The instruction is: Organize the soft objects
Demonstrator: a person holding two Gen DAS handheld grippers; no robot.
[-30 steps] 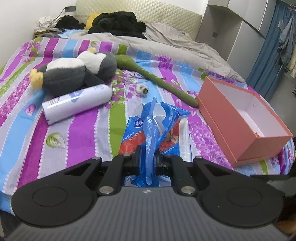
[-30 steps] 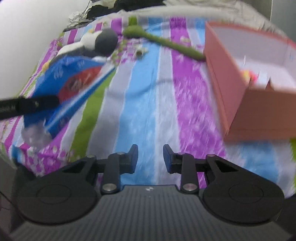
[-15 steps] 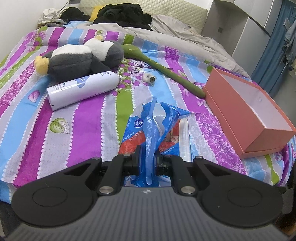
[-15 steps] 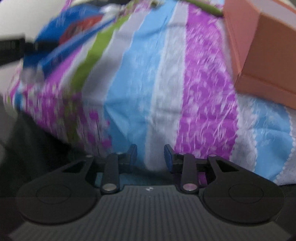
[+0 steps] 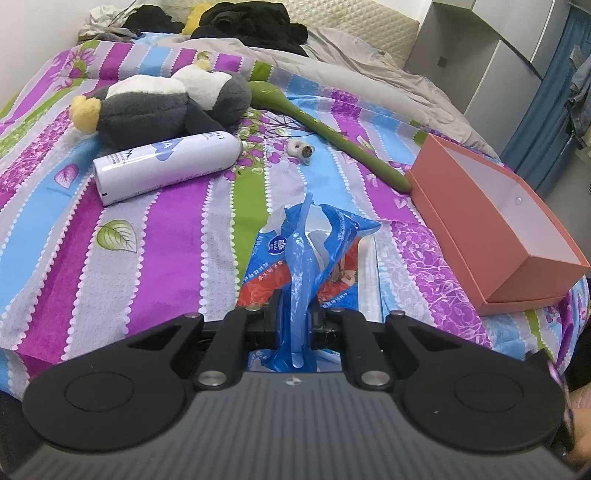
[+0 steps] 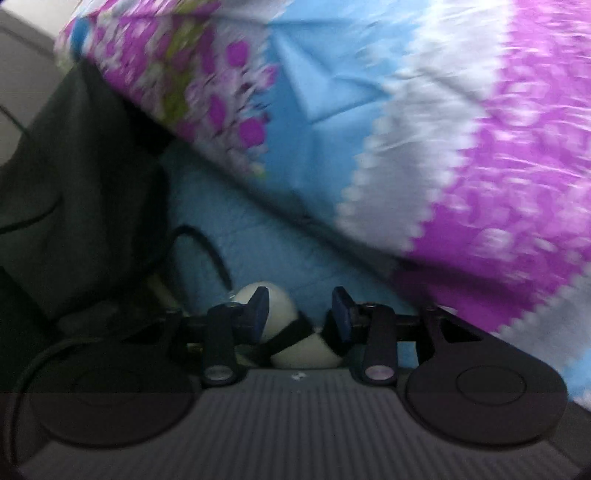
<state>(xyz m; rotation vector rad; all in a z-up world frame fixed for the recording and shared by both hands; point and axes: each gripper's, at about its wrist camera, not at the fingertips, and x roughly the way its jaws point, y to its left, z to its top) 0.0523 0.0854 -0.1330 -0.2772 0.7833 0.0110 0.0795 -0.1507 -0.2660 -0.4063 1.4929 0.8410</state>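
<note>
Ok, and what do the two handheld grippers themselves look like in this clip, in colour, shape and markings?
Both look alike. The left gripper has a ribbed grey body with a small white logo, matte black linkage arms ending in round discs, and silver pivot screws. The right gripper shares that build, and its fingers carry blue pads. No sleeves or cables on either are visible.

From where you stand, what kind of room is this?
Most likely a bedroom: a bed under a striped floral sheet, a padded headboard with clothes heaped against it, and a plush penguin lying on top.
</note>
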